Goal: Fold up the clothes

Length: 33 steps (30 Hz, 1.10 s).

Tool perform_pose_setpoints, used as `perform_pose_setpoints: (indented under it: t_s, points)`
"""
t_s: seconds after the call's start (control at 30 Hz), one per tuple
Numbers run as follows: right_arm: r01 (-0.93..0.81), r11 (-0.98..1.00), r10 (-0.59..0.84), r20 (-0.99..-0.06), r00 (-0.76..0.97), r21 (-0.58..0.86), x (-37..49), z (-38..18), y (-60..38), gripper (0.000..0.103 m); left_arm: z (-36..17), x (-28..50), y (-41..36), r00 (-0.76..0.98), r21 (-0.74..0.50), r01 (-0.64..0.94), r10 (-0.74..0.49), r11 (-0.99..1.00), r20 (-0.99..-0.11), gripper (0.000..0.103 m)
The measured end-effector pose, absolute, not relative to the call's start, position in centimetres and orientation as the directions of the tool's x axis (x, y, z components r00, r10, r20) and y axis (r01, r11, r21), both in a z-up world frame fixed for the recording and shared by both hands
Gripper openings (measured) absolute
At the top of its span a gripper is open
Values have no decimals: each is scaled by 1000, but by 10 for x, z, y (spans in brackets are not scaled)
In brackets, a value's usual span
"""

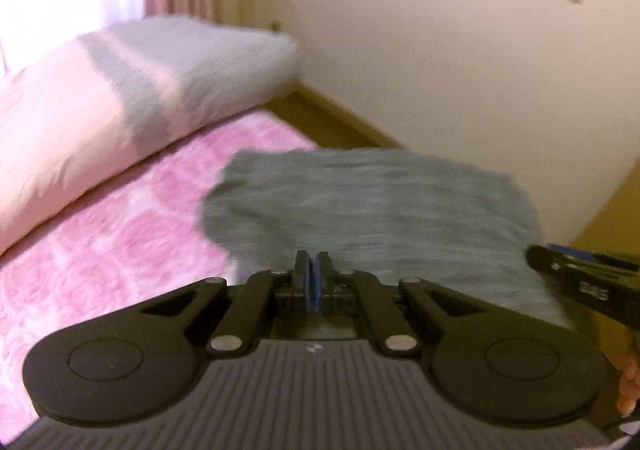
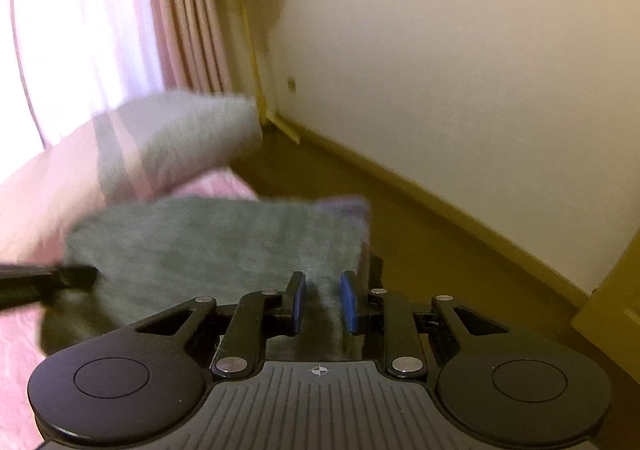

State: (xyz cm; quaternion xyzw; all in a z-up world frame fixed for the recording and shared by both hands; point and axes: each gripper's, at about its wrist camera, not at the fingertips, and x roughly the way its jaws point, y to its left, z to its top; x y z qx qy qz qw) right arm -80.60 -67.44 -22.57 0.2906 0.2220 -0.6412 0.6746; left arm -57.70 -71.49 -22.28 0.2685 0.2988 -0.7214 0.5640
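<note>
On the left lie the pink patterned bedspread (image 1: 120,242) and a pink-and-grey pillow (image 1: 132,89). Both views are motion-blurred.

My left gripper (image 1: 313,270) has its fingers pressed together; the blue pads meet with no gap. Whether a fold of cloth is caught between them I cannot tell, since the tips sit right at the near edge of the grey garment (image 1: 372,209).

The grey garment lies on the bed near its right edge, in a roughly rectangular shape that looks flat. The floor (image 2: 420,250) shows just beyond it.

My right gripper (image 2: 322,300) has its fingers spread, with grey cloth running between the two blue pads but not clamped.

Judgement: a fold of this garment is in hand. The shape would fit either a piece already doubled over or one laid flat for folding; the blur does not settle which. The next move calls for a firm hold on a near edge by both grippers.
</note>
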Motion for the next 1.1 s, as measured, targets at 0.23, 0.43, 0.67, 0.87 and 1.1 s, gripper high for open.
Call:
perform_pose_setpoints:
  t_s: [0.23,0.43,0.67,0.87,1.1]
  points:
    - [988,-40,-779,-624,63,150,-821,-196,-649,23,-190,-551,-695,-252,-176,968,-685,-181,-683,1]
    - [984,73,-755,-635,160,162,-796,-192,-601,23,-213,-569,-651,-280,-173,957,-593,-232,-755,2]
    - [993,-11,-697,-713,79,122,-797,-196,-563,23,-196,-543,-620,-220,-126,972,-573,-198,-790,4]
    - [983,-89,-654,-753,64,162,-799,-173,-530,24,-153,-537,-588,-224,-130,970,-557,-204,-800,23]
    - [963,-105,-661,-741,117,246,-753,-137,-493,33,-111,-537,-534,-243,-111,960,-563,-259,-789,32]
